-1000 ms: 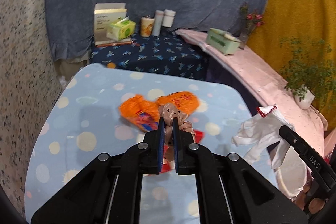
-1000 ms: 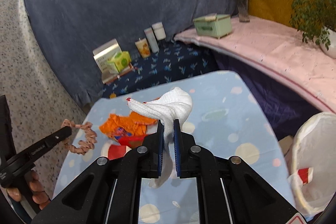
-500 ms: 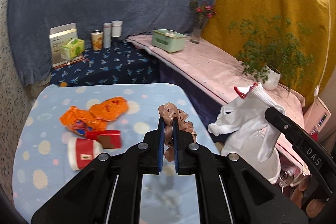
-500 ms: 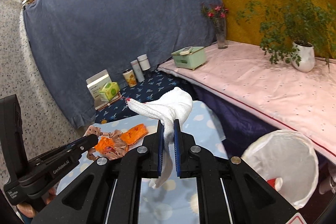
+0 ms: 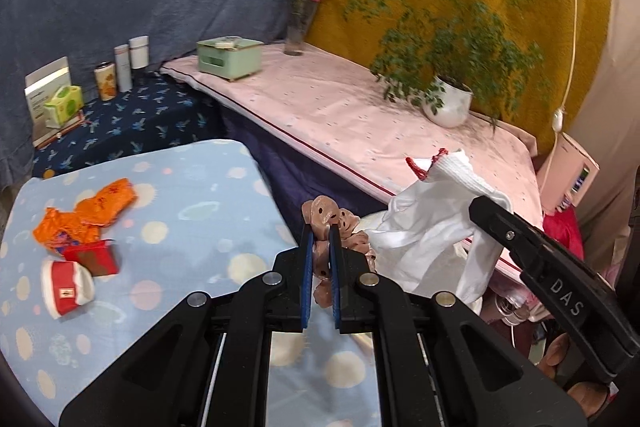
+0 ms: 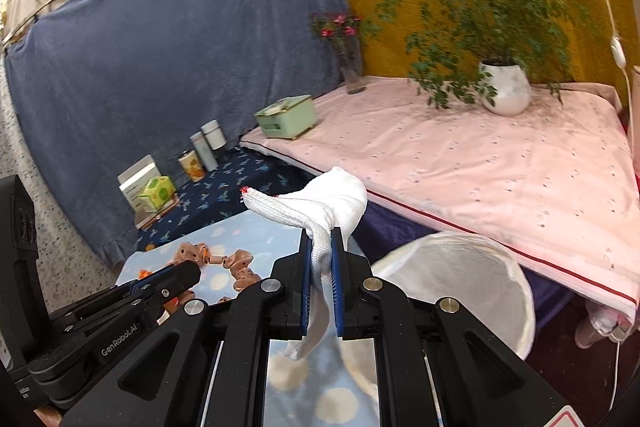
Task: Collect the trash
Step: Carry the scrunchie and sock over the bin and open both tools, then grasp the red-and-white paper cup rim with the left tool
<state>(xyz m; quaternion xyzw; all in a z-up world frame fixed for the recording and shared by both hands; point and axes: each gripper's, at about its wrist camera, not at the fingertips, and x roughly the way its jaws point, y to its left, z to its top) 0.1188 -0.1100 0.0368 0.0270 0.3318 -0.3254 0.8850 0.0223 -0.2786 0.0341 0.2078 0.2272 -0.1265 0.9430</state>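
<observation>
My left gripper [image 5: 321,233] is shut on a pink-brown scrunchie [image 5: 340,227], held above the right edge of the blue spotted table [image 5: 192,211]. My right gripper [image 6: 321,239] is shut on a white glove [image 6: 320,203] with a red cuff, held beside a white lined bin [image 6: 460,279] to the table's right. The glove [image 5: 432,223] and right gripper also show in the left wrist view; the scrunchie [image 6: 236,267] shows in the right wrist view. On the table lie an orange wrapper [image 5: 88,211], a red carton [image 5: 94,257] and a red-and-white paper cup [image 5: 66,287].
A pink-covered bench [image 5: 360,119] runs behind the bin with a potted plant [image 5: 448,99], a green box [image 5: 228,57] and a flower vase [image 5: 298,27]. A dark blue shelf [image 5: 132,123] holds boxes and canisters. A blue curtain hangs behind.
Both grippers have swung right, away from the table's middle toward the bin, each still holding its item. The bin now sits closer in the right wrist view.
</observation>
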